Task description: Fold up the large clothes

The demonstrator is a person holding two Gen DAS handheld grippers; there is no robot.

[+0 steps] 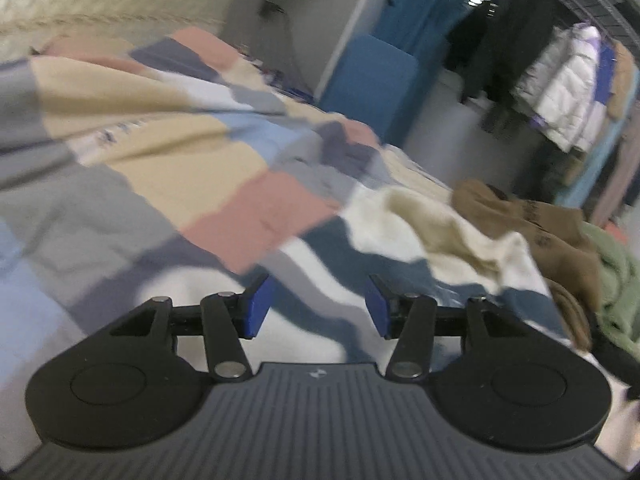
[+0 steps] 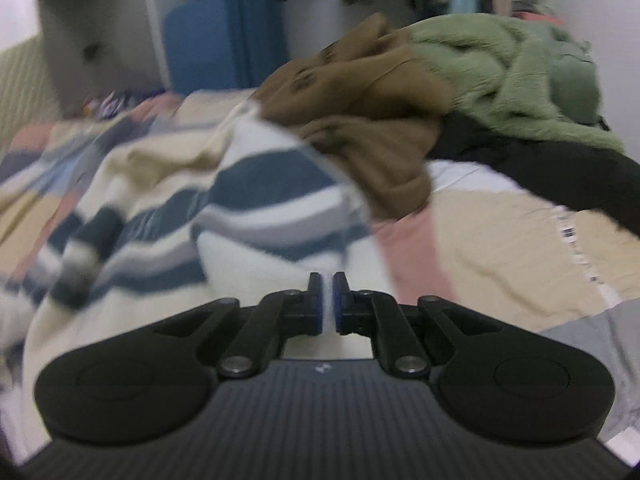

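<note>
a striped sweater (image 2: 256,200) is being spread on the bed (image 2: 500,248), beside a brown garment (image 2: 360,120) and a green fleece (image 2: 500,72). its white edge is being pinched by the clenched right gripper (image 2: 328,300). the left gripper (image 1: 316,306) is being held released above the sweater (image 1: 320,248), nothing being gripped.
</note>
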